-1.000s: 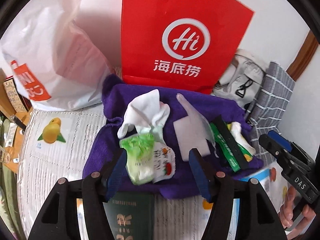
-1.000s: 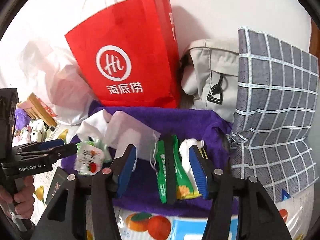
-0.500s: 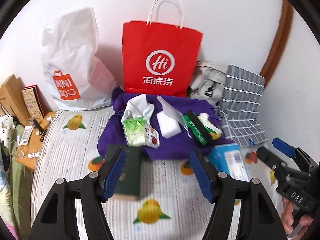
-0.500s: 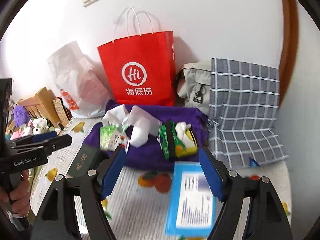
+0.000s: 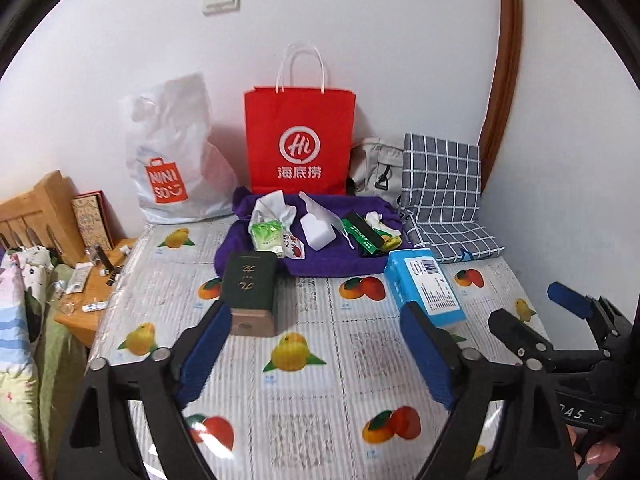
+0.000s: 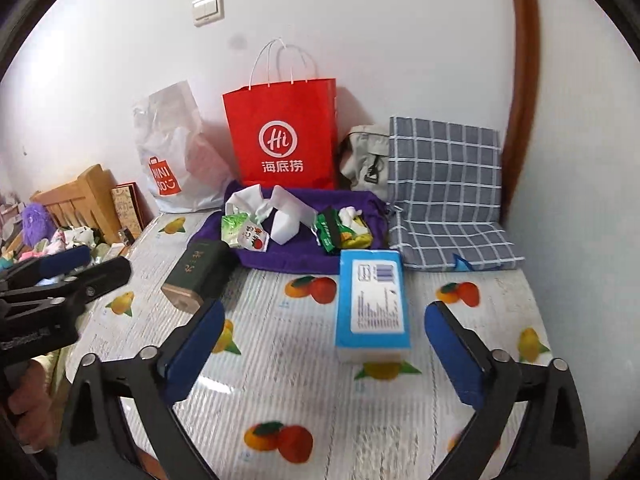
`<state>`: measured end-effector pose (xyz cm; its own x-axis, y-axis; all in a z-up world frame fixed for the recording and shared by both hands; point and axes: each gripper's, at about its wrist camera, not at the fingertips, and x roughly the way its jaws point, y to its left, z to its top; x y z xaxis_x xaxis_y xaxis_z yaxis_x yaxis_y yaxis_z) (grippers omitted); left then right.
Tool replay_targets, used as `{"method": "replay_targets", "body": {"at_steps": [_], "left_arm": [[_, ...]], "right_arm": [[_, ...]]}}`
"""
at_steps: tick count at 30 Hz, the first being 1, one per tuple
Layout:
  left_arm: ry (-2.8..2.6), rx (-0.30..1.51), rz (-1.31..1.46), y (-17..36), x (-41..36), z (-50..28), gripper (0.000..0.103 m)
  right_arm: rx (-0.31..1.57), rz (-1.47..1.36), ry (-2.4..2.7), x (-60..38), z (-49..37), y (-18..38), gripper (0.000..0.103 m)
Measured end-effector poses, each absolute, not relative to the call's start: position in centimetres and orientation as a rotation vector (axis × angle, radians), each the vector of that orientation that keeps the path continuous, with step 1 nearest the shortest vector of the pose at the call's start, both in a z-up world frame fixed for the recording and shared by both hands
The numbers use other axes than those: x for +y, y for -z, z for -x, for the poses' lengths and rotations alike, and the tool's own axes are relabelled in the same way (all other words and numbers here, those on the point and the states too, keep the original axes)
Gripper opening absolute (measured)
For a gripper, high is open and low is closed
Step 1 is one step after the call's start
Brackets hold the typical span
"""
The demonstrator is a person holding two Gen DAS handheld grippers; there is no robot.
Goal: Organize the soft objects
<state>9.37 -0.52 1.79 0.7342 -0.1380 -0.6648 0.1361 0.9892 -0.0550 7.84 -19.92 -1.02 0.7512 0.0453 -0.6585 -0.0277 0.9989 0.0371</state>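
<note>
A purple cloth [image 5: 332, 260] [image 6: 296, 256] lies at the back of the table with soft items on it: a white cloth [image 5: 272, 204], a green tissue pack [image 5: 266, 236], a white pouch [image 5: 318, 232] and green snack packs [image 5: 366, 236]. A blue tissue pack [image 5: 424, 286] [image 6: 372, 302] lies in front of it. My left gripper [image 5: 316, 350] is open and empty above the table, well short of the cloth. My right gripper [image 6: 324, 350] is open and empty, just short of the blue pack.
A dark green box [image 5: 252, 292] [image 6: 196, 276] stands left of centre. A red paper bag [image 5: 300, 140], a white plastic bag [image 5: 176, 156], a grey bag [image 5: 376, 168] and a checked cushion [image 5: 444, 196] line the back wall. A wooden side table [image 5: 92, 280] is at left.
Both grippers have pulled back and up from the purple cloth, so the whole table shows. Both stay open and empty.
</note>
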Motion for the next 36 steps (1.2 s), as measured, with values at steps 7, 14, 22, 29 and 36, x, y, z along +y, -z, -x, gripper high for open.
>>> {"method": "replay_targets", "body": {"at_steps": [7, 14, 22, 29, 36], "left_arm": [[0.123, 0.68, -0.001, -2.6, 0.0, -4.7, 0.099], [0.123, 0.68, 0.001, -2.4, -0.2, -2.0, 0.099], [0.1, 0.66, -0.011, -2.5, -0.2, -0.9, 0.099], [0.097, 0.658, -0.013, -2.5, -0.2, -0.8, 0.099], [0.097, 0.661, -0.011, -2.6, 0.1, -0.8, 0.099]], "right_arm": [[0.719, -0.04, -0.018, -19.6, -3.4, 0.9, 0.103], [0.722, -0.021, 0.018, -19.3, -0.7, 0.6, 0.103], [0.709, 0.004, 0.034, -19.3, 0.8, 0.3, 0.103], [0.706, -0.013, 0.033, -19.8, 1.2, 0.2, 0.103], [0.707, -0.018, 0.042, -20.1, 1.5, 0.2, 0.103]]}}
